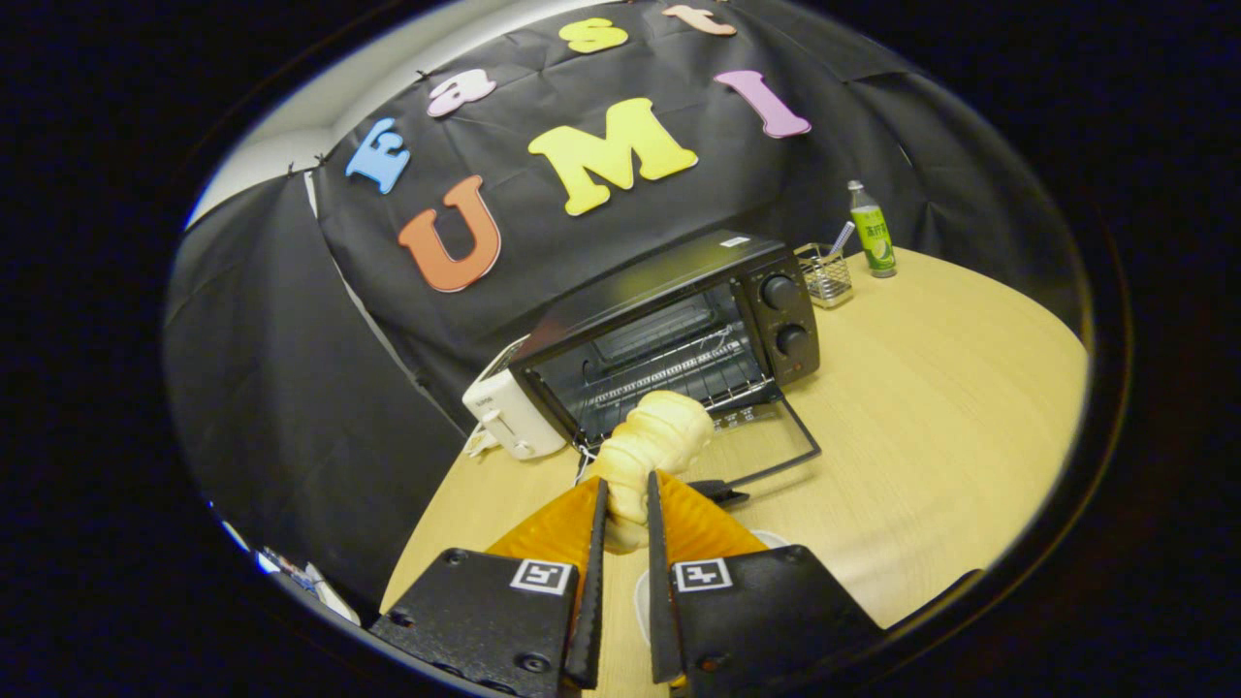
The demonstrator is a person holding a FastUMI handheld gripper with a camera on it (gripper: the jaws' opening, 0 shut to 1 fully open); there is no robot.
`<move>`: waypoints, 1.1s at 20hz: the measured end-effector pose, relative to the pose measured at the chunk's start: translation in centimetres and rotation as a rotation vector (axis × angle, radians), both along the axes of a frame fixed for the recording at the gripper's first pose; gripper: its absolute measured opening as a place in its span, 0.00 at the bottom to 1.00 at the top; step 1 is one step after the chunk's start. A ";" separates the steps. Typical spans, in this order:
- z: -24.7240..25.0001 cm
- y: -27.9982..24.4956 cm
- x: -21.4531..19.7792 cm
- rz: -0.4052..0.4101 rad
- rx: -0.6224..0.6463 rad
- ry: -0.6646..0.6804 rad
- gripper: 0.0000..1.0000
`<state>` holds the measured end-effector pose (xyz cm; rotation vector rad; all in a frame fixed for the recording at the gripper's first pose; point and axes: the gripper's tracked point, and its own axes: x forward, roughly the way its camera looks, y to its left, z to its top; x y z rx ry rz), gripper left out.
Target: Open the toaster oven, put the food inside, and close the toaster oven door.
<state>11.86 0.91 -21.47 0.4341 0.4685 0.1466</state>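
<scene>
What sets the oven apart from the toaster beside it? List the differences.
The oven is black; the toaster is white. The oven is larger, and the toaster sits low against its side. The oven's door hangs open, showing a wire rack; the toaster shows a lever. Both stand on the table, beyond the bread held in the tongs.

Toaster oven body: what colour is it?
Black, seen in the gripper view: toaster oven, beyond the gripper holding the bread.

A light wooden table [931,407] is standing in the booth, and a black cloth wall [271,388] is hanging behind it in soft folds. Above the cloth, a pale wall [320,107] is showing. Even light is falling on the tabletop, giving only weak shadows.
</scene>
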 end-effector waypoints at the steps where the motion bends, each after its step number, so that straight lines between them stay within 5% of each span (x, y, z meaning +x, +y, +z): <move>1: 0.2 0.0 1.2 -0.002 0.008 0.004 0.25; 15: -4.8 -0.4 19.1 -0.076 -0.004 0.010 0.25; 22: -7.1 -0.1 23.6 -0.086 -0.004 0.044 0.25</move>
